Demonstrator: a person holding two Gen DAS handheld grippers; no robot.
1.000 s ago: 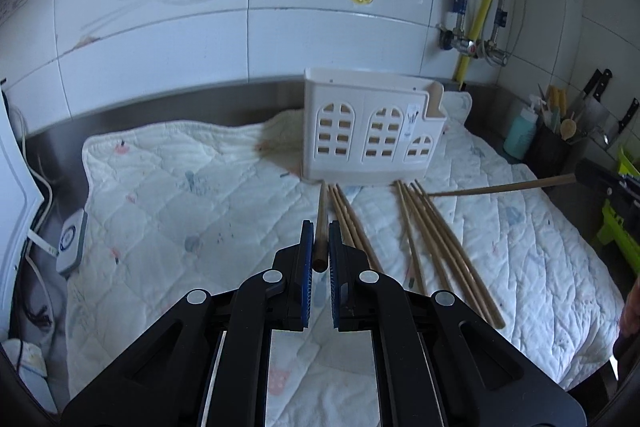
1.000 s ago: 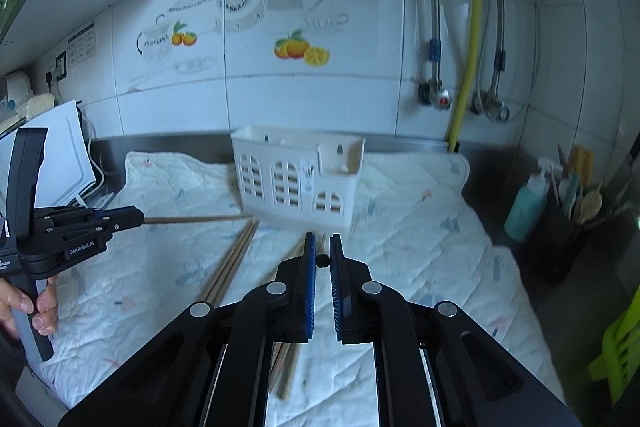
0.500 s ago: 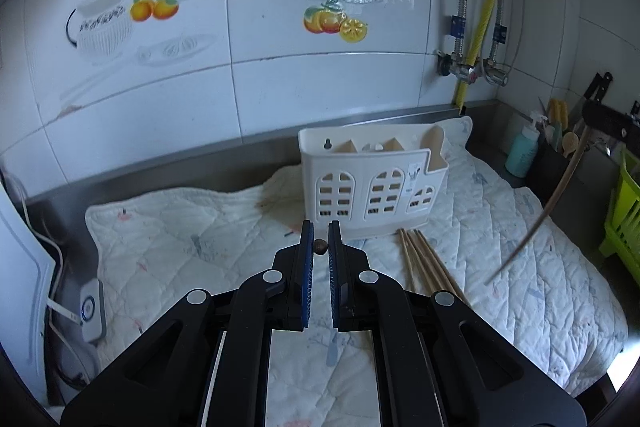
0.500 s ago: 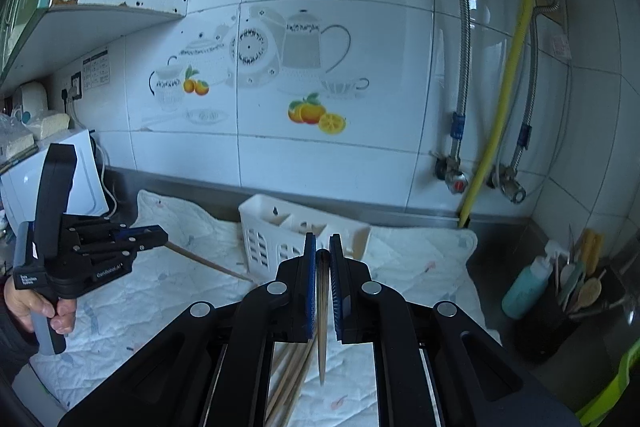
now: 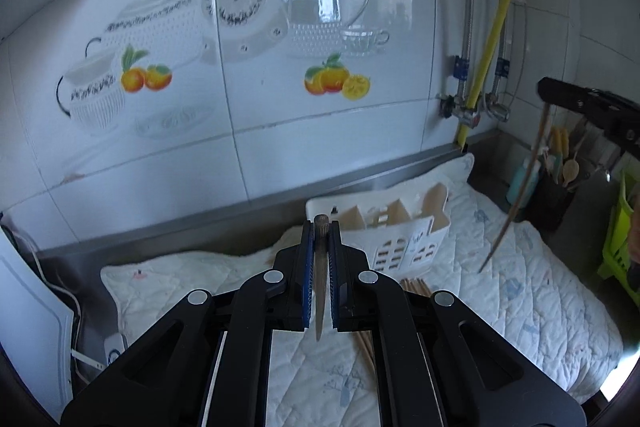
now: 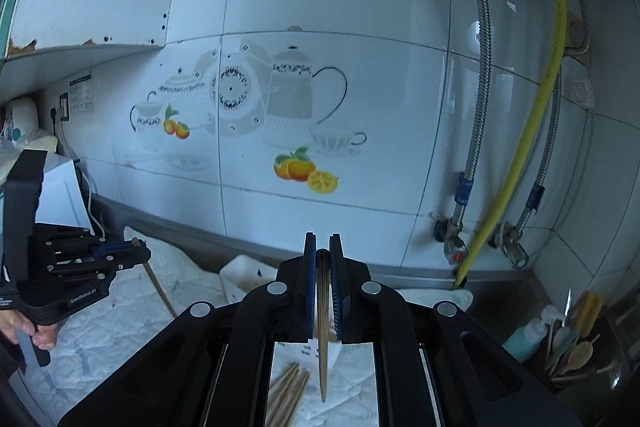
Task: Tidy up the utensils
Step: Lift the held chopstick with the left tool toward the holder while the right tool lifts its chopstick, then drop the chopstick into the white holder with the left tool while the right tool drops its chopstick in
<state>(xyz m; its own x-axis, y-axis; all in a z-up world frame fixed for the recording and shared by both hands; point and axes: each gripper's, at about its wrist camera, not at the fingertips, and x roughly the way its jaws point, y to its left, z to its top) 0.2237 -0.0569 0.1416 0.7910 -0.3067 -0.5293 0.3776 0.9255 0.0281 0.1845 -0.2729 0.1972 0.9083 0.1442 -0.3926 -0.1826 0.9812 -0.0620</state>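
Note:
My left gripper (image 5: 320, 227) is shut on a wooden chopstick (image 5: 319, 291) that hangs point down, held high above the quilted mat. My right gripper (image 6: 322, 255) is shut on another wooden chopstick (image 6: 323, 347), also hanging point down. The white utensil holder (image 5: 404, 239) with arched cut-outs stands on the mat just beyond my left gripper; in the right wrist view its rim (image 6: 244, 271) shows behind my fingers. Several loose chopsticks (image 6: 288, 395) lie on the mat below. In the left wrist view the right gripper (image 5: 592, 107) and its chopstick (image 5: 516, 203) show at the right.
A white quilted mat (image 5: 520, 299) covers the counter. A tiled wall with teapot decals, a yellow hose (image 6: 520, 155) and taps stand behind. A dark pot of utensils (image 5: 556, 187) and a teal bottle (image 6: 524, 339) sit at the right. A green rack (image 5: 620, 231) stands far right.
Both grippers have lifted well above the mat and tilted up, each carrying its chopstick, which has swung from roughly level to hanging point down. The holder now sits lower in both views.

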